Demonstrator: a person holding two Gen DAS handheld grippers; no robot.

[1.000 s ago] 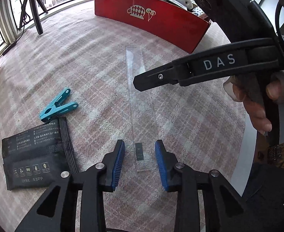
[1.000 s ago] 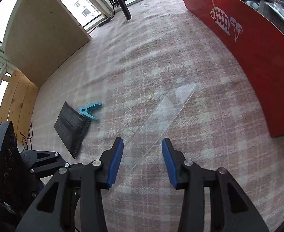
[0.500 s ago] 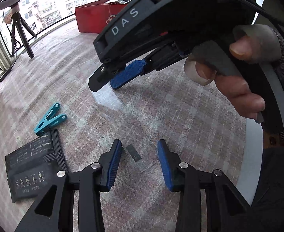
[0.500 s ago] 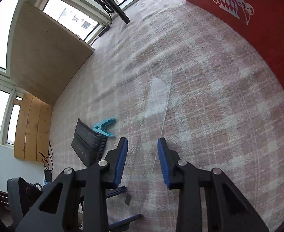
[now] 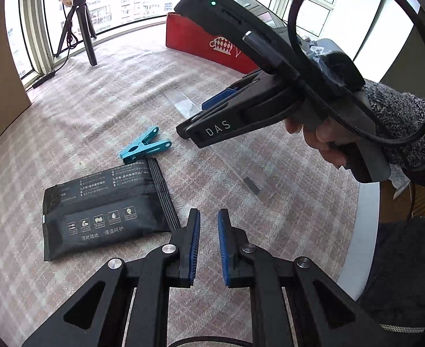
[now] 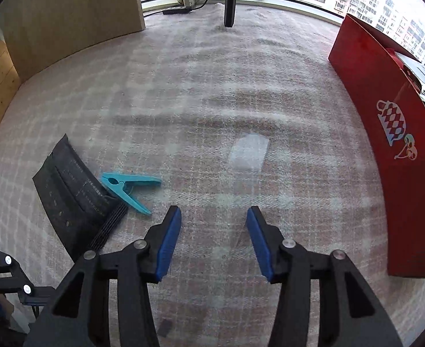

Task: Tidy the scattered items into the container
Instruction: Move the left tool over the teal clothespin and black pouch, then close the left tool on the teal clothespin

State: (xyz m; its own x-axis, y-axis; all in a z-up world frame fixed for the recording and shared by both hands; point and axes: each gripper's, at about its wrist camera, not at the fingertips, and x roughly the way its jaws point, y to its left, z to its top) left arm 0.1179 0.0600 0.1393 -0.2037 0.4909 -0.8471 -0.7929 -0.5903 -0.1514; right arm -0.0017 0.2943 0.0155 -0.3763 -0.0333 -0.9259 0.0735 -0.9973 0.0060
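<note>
Since a moment ago the left gripper [image 5: 206, 245] has narrowed to a slim gap and swung toward the black wipes packet [image 5: 105, 205]; the right gripper [image 6: 213, 240] has spread wide and hovers low over the clear plastic strip [image 6: 248, 153], holding nothing; the strip lies flat on the checked carpet [image 6: 198, 86], between the packet and the red container [image 6: 386, 133]; a teal clothespin [image 6: 128, 185] touches the packet's ribbed edge; a tripod leg [image 6: 230, 0] stands well beyond the packet, by the window; from the left view the right gripper's body [image 5: 241, 110] hides the strip's middle.
</note>
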